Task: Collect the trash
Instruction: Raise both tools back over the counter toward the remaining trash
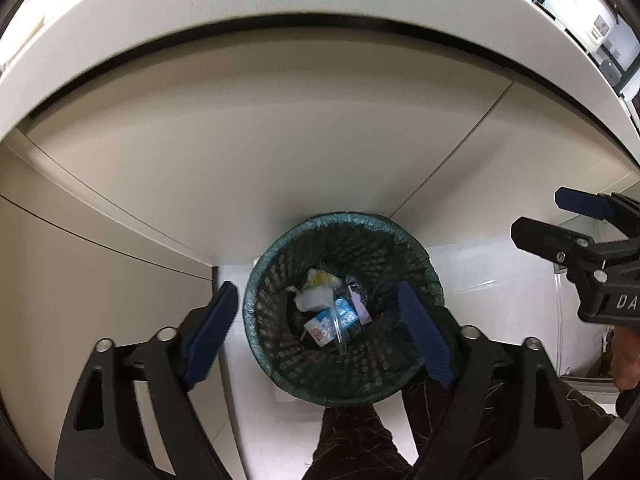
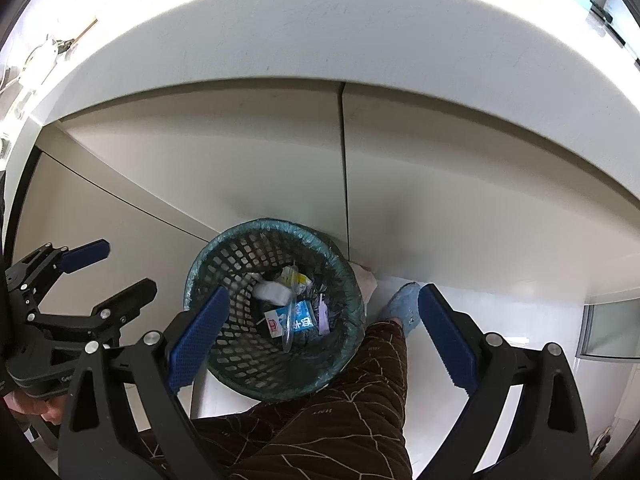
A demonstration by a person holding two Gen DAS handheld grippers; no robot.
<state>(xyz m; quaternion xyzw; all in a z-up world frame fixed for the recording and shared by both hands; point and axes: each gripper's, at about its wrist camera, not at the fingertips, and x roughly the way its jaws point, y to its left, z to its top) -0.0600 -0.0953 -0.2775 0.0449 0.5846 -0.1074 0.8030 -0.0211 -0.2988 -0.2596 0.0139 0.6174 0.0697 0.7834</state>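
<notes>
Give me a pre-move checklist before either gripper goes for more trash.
1. Left gripper empty, jaws wide apart: ok.
2. Right gripper empty, jaws wide apart: ok.
3. Trash lies at the bottom of the bin, nothing hanging over its rim: ok.
4. Bin liner folded over the rim all round: ok on the visible part; the near edge is hidden by the fingers.
5. Bin upright on the floor against the cabinet: ok.
6. More trash left to collect: cannot tell; none shows on the floor in view.
</notes>
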